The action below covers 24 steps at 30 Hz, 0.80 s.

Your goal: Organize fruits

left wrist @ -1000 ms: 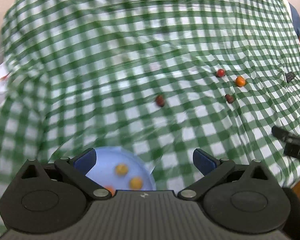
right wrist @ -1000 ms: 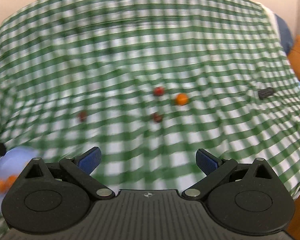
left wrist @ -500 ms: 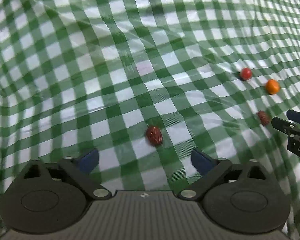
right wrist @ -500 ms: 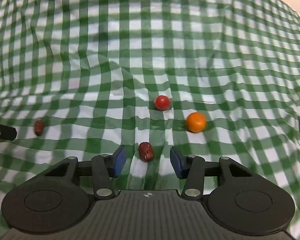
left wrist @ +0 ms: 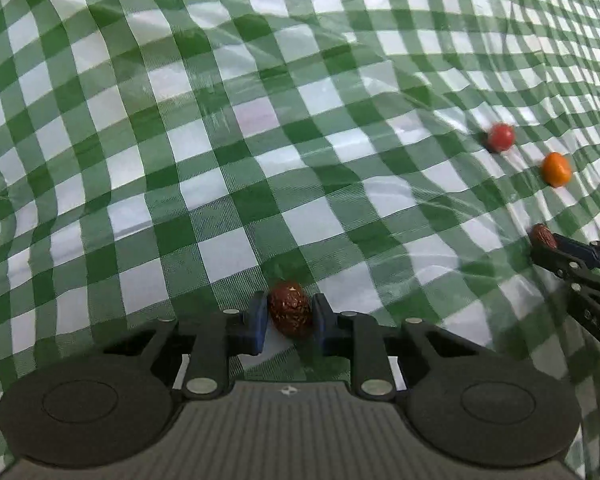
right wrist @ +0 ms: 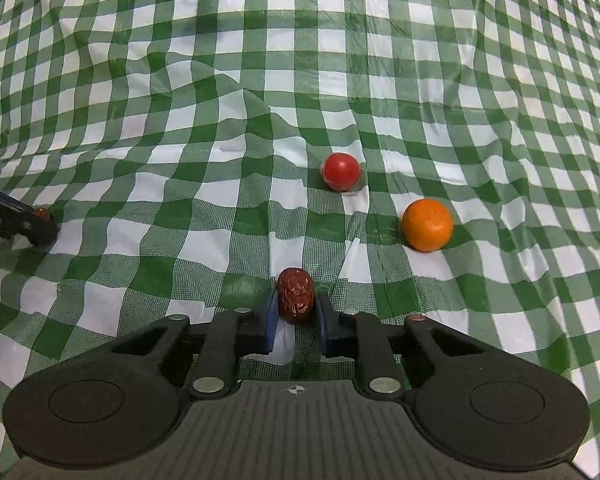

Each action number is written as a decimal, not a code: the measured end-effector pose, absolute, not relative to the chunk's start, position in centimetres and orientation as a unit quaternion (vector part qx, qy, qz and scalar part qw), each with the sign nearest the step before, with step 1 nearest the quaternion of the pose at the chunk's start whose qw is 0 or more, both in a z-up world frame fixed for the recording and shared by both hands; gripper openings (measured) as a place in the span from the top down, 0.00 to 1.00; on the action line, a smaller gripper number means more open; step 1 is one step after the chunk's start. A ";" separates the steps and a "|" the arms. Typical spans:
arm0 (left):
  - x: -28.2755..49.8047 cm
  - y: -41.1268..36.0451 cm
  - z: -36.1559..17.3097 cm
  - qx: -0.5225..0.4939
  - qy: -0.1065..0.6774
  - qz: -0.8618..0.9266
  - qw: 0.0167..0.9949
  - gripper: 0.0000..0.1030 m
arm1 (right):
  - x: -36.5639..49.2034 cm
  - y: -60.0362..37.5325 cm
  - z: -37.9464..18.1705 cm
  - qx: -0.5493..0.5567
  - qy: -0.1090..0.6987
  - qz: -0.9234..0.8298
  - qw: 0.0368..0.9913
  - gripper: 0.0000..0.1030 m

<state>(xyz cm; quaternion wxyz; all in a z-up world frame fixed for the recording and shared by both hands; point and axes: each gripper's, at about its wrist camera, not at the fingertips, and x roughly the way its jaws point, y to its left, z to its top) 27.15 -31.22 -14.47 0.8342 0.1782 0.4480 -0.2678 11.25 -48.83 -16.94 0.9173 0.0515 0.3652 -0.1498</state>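
Wrinkled, dark-red dried dates: my left tongs [left wrist: 290, 316] pinch one date [left wrist: 290, 314], right tongs [right wrist: 296, 312] another date [right wrist: 295, 295], across their middles; light, soft-skinned, so squeeze gently.

Cloth [right wrist: 228, 56] green-white check; dates [left wrist: 290, 313] [right wrist: 295, 295] dark red-brown; tomato [right wrist: 341, 171] red; orange [right wrist: 427, 224] orange; pads [right wrist: 269, 320] blue.

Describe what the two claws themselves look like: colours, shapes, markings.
Both the left claw and the right claw are matte black, with blue pads on jointed linkage arms with silver pivot pins, two round discs flanking a ribbed centre plate bearing a small crosshair mark. No cables or sleeves show.
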 end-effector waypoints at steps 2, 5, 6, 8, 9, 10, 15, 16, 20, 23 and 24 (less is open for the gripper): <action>26.4 -30.9 -13.4 0.176 0.441 -0.270 0.838 0.75 | 11.0 -48.7 -16.0 0.058 0.352 -0.155 0.921 0.80; 25.0 -29.6 -11.2 0.166 0.434 -0.269 0.844 0.75 | 9.0 -48.3 -13.5 0.063 0.326 -0.164 0.929 0.80; 24.3 -28.9 -10.3 0.162 0.432 -0.268 0.846 0.75 | 8.2 -47.9 -12.6 0.067 0.319 -0.164 0.931 0.80; 22.8 -27.4 -8.5 0.159 0.425 -0.266 0.851 0.75 | 6.5 -46.8 -10.9 0.073 0.310 -0.157 0.935 0.80; 21.7 -26.4 -7.5 0.158 0.421 -0.264 0.853 0.75 | 5.3 -45.8 -10.0 0.076 0.305 -0.151 0.937 0.80; 20.7 -25.4 -6.7 0.158 0.419 -0.261 0.855 0.75 | 4.3 -45.1 -9.3 0.078 0.304 -0.146 0.938 0.80; 15.2 -19.7 -3.4 0.144 0.427 -0.243 0.859 0.75 | -1.1 -39.0 -6.3 0.097 0.319 -0.097 0.938 0.80; 13.9 -18.3 -2.7 0.141 0.429 -0.238 0.860 0.75 | -2.2 -37.4 -5.8 0.098 0.322 -0.082 0.938 0.80; 9.1 -13.5 -0.9 0.139 0.431 -0.213 0.866 0.75 | -5.6 -31.7 -4.3 0.111 0.337 -0.024 0.935 0.80; 5.9 -10.1 -0.3 0.136 0.437 -0.197 0.867 0.75 | -7.3 -27.3 -3.2 0.117 0.350 0.023 0.929 0.80; 4.9 -8.9 -0.2 0.133 0.440 -0.189 0.868 0.75 | -7.8 -25.8 -2.8 0.111 0.351 0.039 0.929 0.80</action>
